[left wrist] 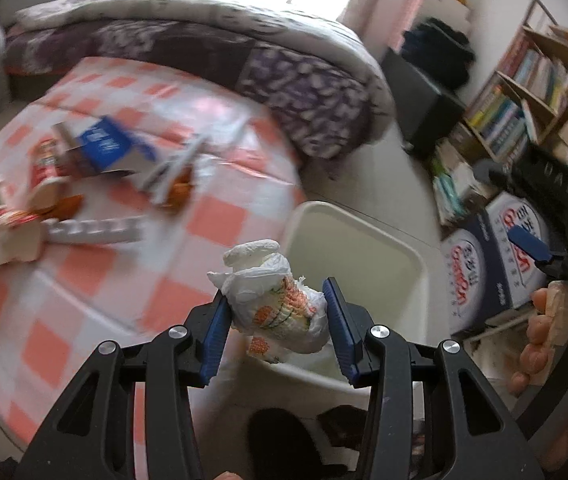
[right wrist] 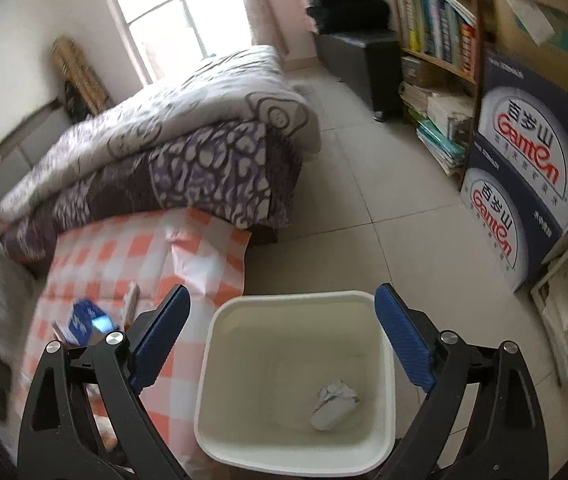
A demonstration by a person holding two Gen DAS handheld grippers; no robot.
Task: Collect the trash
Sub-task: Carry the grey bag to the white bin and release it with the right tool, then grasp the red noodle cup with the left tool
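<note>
My left gripper is shut on a crumpled white wrapper with orange print, which hangs over the near rim of the white bin. More trash lies blurred on the checked cloth: a blue box, a red and white packet and a white strip. In the right wrist view my right gripper stands open above the bin with nothing between its fingers. A crumpled piece of white paper lies on the bin's bottom. The blue box shows at the left.
A folded purple and white duvet lies on the bed beyond the cloth. Stacked blue and white cartons, a bookshelf and a black cabinet line the right side. Tiled floor lies between. A person's hand shows at the right.
</note>
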